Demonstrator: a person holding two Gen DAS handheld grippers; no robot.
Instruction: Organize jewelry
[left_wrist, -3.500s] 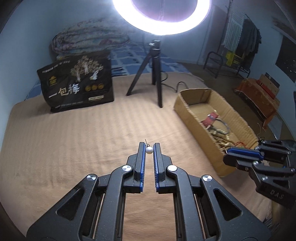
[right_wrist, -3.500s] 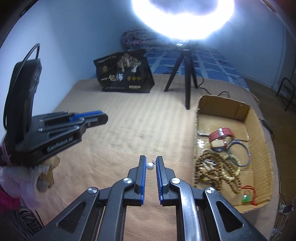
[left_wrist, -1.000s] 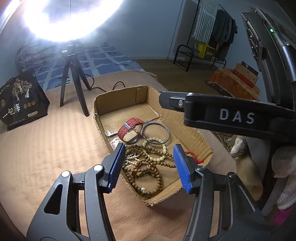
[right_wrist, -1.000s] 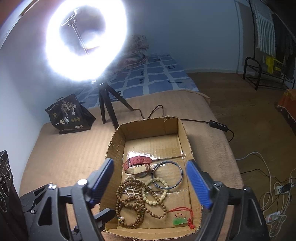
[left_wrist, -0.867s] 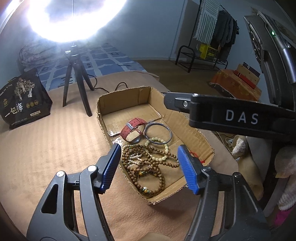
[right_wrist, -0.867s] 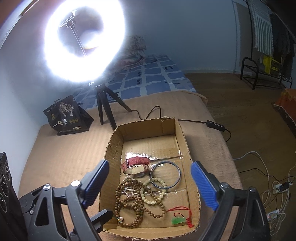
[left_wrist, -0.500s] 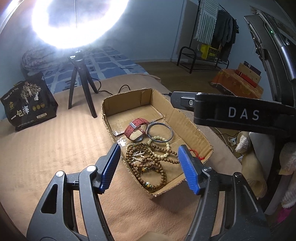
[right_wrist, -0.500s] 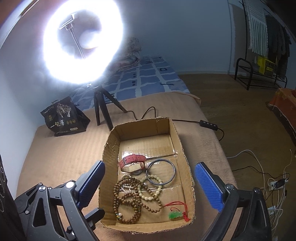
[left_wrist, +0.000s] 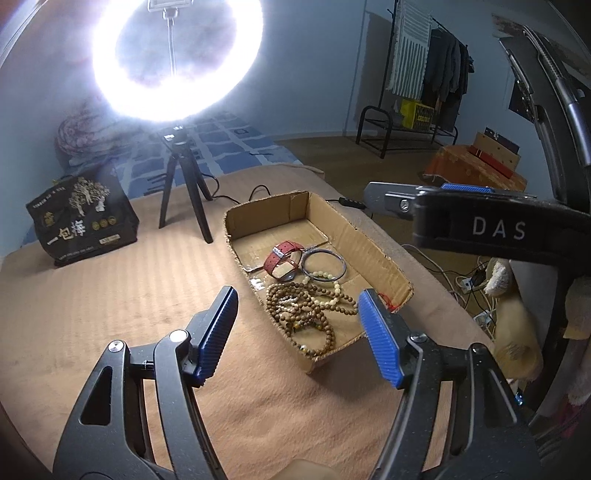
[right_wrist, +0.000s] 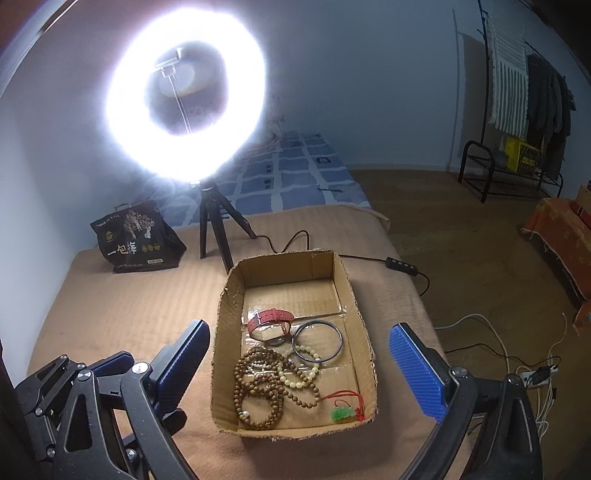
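A shallow cardboard box (right_wrist: 288, 258) lies on the tan blanket. In it are a red-strapped watch (right_wrist: 269, 319), a dark bangle (right_wrist: 319, 343), coiled wooden bead strings (right_wrist: 258, 387), a pale bead bracelet (right_wrist: 299, 376) and a green pendant on red cord (right_wrist: 341, 413). My right gripper (right_wrist: 300, 328) hovers above the box's near end, open wide and empty. My left gripper (left_wrist: 295, 295) hangs open and empty over the box's near corner, with the bead strings (left_wrist: 299, 310) seen between its blue pads. In the left wrist view the right gripper's body crosses the right side.
A lit ring light (right_wrist: 184, 103) on a black tripod (right_wrist: 214, 229) stands behind the box. A black printed bag (right_wrist: 136, 236) sits at the back left. A cable with an inline switch (right_wrist: 400, 264) runs off the bed's right edge. Cords lie on the floor.
Each gripper held a small pearl 3.5 s ago; both are now empty. Over the last second both drew back and up from the box, and their jaws spread wider.
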